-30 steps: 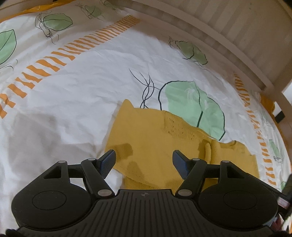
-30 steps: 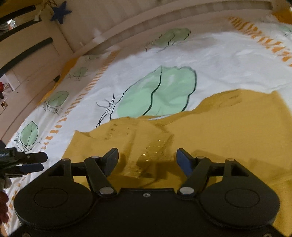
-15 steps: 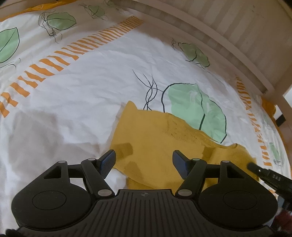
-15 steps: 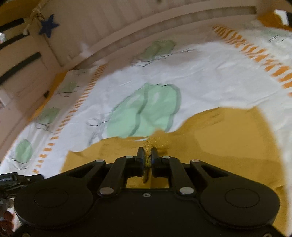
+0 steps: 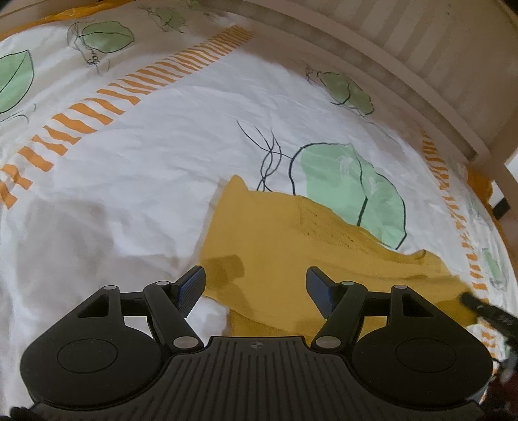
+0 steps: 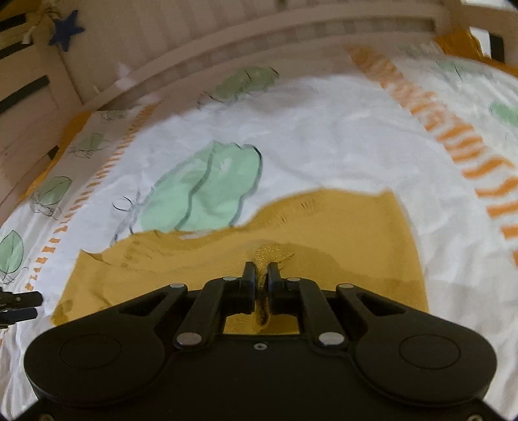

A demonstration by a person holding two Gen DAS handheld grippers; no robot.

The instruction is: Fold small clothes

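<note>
We have the mustard-yellow knitted garment (image 5: 291,246) spread flat on the bed's white sheet printed with green leaves and orange dashes (image 5: 145,162), and its long axis runs across both views, side to side. Our right claw (image 6: 261,275) is pinched tight on a raised ridge of the knit near its near edge, the fabric bunched between the pads and lifted slightly off the sheet. Our left claw (image 5: 255,278) stands wide apart with nothing in it, poised over the garment's other end, where the near corner lies just under and between its jaws.

The relation that matters is this: the right claw has hold of the near edge partway along, and the far edge lies straight ahead of it, toward the pale wooden bed rail (image 6: 291,29). We judge the fold will likely go forward across the short axis, near edge to far edge. The left end of that near edge is nearer to our left claw, which would need to close on it first so both ends travel together.
</note>
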